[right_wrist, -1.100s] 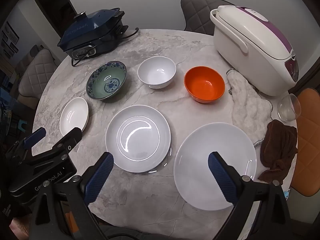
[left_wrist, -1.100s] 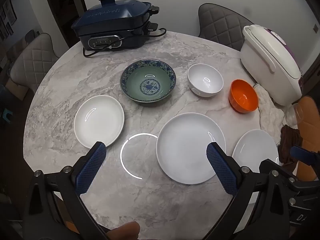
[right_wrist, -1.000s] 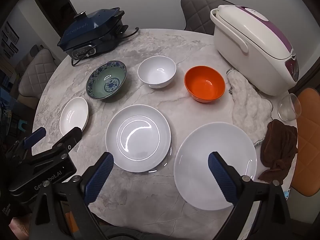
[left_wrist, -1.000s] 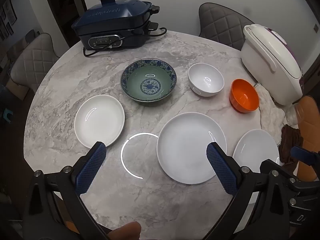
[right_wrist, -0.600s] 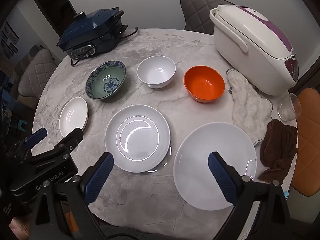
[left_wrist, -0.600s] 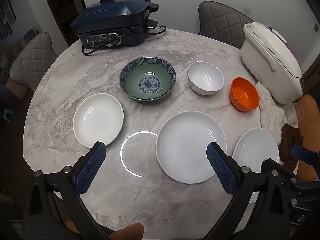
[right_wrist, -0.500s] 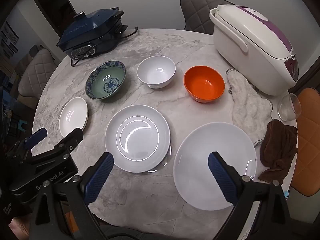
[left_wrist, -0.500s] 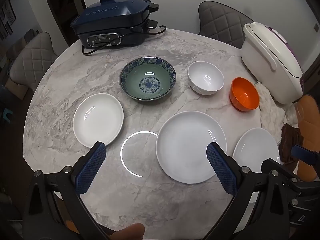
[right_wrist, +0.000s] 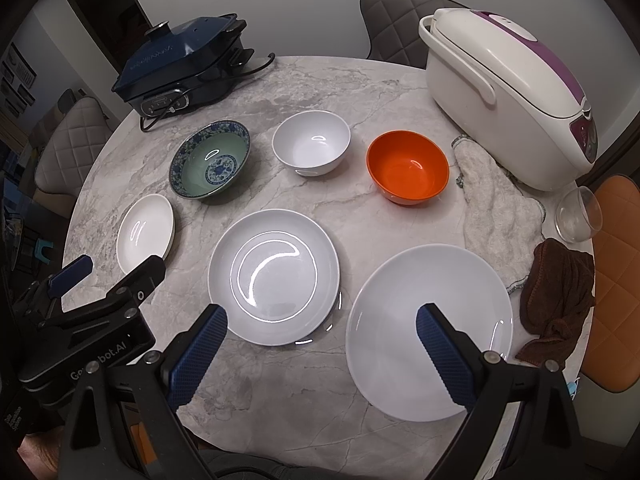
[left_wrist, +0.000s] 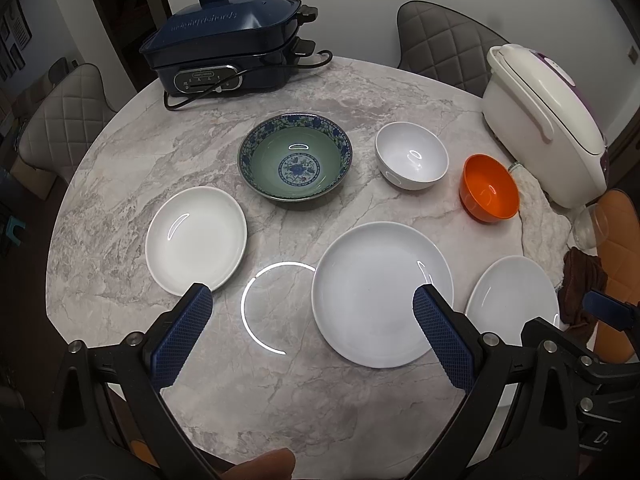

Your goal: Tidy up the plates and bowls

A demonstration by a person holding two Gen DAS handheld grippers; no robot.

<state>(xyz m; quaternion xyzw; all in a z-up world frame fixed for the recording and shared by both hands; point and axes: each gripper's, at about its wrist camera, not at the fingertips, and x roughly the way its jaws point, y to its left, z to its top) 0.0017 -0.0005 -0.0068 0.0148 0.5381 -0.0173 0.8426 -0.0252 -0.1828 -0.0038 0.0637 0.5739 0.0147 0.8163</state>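
Overhead, the left gripper (left_wrist: 312,304) hangs above the round marble table (left_wrist: 120,168) with its jaws spread wide and holding nothing, and the right gripper (right_wrist: 322,322) hangs the same way. Three white plates lie in the near row, well apart: a small plate (left_wrist: 196,240) at left, a medium plate (left_wrist: 380,292) in the middle, a large plate (right_wrist: 428,332) at right. Behind them stand a blue-patterned green bowl (left_wrist: 296,156), a white bowl (left_wrist: 412,156) and an orange bowl (left_wrist: 488,188). A navy electric cooker (left_wrist: 228,44) and a white rice cooker (right_wrist: 508,92) sit at the far edge.
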